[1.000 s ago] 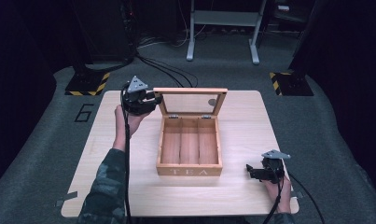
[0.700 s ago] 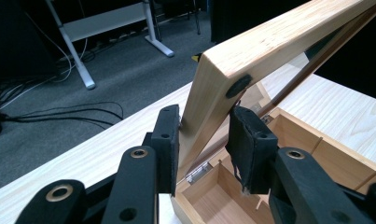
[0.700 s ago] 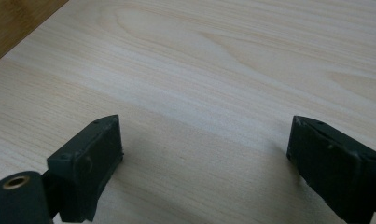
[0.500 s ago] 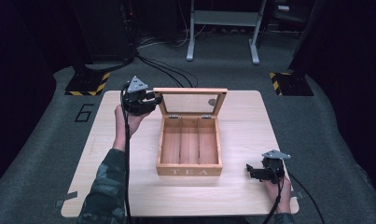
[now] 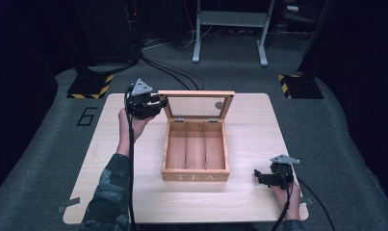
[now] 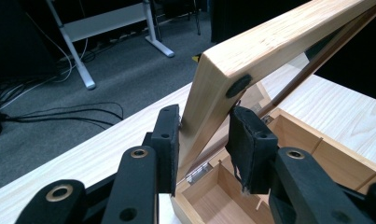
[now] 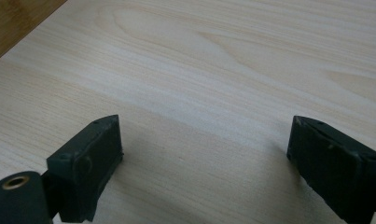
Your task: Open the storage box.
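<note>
A wooden tea box (image 5: 195,175) marked TEA stands in the middle of the table (image 5: 252,125), its three compartments empty. Its glass-paned lid (image 5: 196,94) is raised nearly upright at the back. My left gripper (image 5: 160,101) is at the lid's left edge. In the left gripper view the lid's wooden frame (image 6: 269,42) runs between the jaws, and my left gripper (image 6: 204,135) is shut on it. My right gripper (image 5: 258,175) rests near the table's front right corner, to the right of the box. My right gripper (image 7: 204,154) is open, with bare tabletop (image 7: 223,56) between its fingers.
Grey carpet surrounds the table, with a number 6 (image 5: 87,115) marked at the left. Behind it are a metal desk frame (image 5: 230,29), floor cables (image 5: 167,72) and two yellow-and-black striped bases (image 5: 88,86) (image 5: 297,84).
</note>
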{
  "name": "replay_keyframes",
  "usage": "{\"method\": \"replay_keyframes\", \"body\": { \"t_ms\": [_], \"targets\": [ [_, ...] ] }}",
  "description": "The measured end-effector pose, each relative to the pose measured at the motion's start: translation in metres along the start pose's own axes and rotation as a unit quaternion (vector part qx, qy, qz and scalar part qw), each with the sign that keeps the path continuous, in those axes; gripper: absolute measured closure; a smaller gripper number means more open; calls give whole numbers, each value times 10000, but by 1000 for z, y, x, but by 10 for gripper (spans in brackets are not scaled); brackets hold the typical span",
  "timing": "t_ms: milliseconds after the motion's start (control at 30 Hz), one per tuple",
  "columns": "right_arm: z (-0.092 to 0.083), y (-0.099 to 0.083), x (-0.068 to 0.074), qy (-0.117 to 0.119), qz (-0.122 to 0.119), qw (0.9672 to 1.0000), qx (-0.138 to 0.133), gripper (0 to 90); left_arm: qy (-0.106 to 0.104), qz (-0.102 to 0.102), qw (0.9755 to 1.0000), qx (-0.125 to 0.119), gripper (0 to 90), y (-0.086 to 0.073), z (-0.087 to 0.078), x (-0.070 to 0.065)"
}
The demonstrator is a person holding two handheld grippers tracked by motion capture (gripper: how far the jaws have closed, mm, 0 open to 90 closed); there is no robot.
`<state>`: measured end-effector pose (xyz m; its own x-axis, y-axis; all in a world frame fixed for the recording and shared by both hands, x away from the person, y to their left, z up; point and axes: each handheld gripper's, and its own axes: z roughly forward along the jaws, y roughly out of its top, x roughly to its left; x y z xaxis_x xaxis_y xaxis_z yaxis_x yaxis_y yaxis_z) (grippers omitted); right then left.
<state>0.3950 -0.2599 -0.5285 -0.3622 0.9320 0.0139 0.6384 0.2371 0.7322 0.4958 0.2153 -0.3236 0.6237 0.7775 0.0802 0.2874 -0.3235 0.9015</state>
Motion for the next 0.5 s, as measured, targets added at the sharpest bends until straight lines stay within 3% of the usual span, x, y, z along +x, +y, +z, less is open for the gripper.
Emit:
{"method": "replay_keyframes", "body": {
  "t_ms": [500],
  "targets": [
    [0,0,0,8,-3,10000,2,96,1,-14,10000,-16,639,0,0,0]
  ]
}}
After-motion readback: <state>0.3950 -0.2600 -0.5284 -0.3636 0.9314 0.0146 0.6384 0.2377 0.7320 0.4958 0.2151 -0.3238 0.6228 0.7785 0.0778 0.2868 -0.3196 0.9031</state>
